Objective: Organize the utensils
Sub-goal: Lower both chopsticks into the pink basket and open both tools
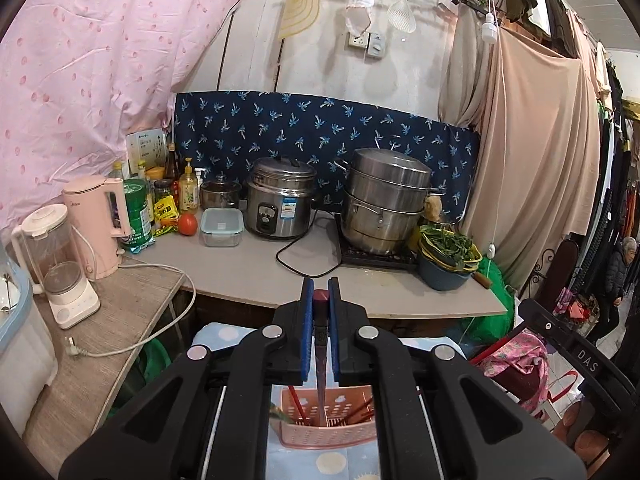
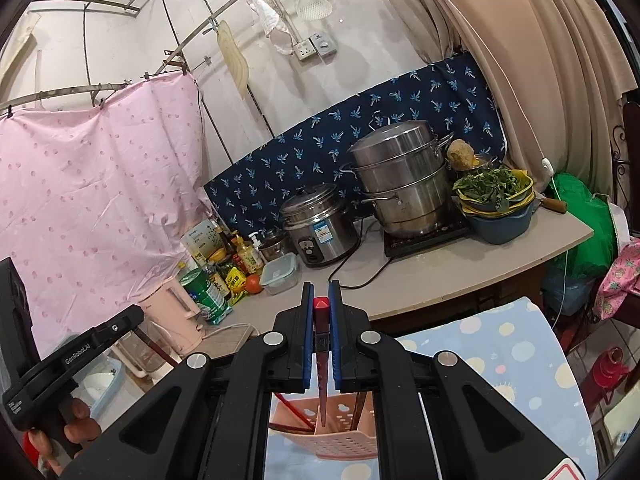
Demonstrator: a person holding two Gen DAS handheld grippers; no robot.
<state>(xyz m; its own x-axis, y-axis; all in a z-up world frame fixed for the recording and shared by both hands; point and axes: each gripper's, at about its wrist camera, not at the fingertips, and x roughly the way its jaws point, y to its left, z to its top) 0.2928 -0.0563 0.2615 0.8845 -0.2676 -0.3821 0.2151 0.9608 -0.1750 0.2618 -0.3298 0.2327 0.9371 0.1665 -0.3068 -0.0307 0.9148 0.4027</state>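
Left gripper [image 1: 321,304]: jaws narrow, blue pads clamped on a dark red chopstick [image 1: 321,360] that hangs point-down between them, its square end up at the pad tips.
Right gripper [image 2: 321,306]: jaws narrow too, pads pressed on a second chopstick [image 2: 322,364], red cap up, tip pointing down.
Holder [image 1: 328,420]: pink perforated plastic utensil basket, straight below both grippers, standing on a blue cloth [image 2: 500,356] with pale dots.
Left chopstick tip: reaches down into the holder's opening in the left view; whether it touches the bottom I cannot tell, since the gripper body hides part of it.
Right chopstick tip: ends at about the holder's rim in the right view.
Holder contents: several red chopsticks [image 1: 298,410] leaning inside, with what may be metal fork tines among them.
Hand [image 2: 70,430]: fingers wrapped round the left gripper's handle, low left in the right view.
Counter [image 1: 256,268]: behind the grippers, well apart from the holder; carries a rice cooker [image 1: 280,200], a steel steamer [image 1: 386,200], a tomato [image 1: 187,224] and a basin of greens [image 1: 448,256].
Kettle [image 1: 98,224]: pink, at the counter's left end beside a blender [image 1: 60,264].
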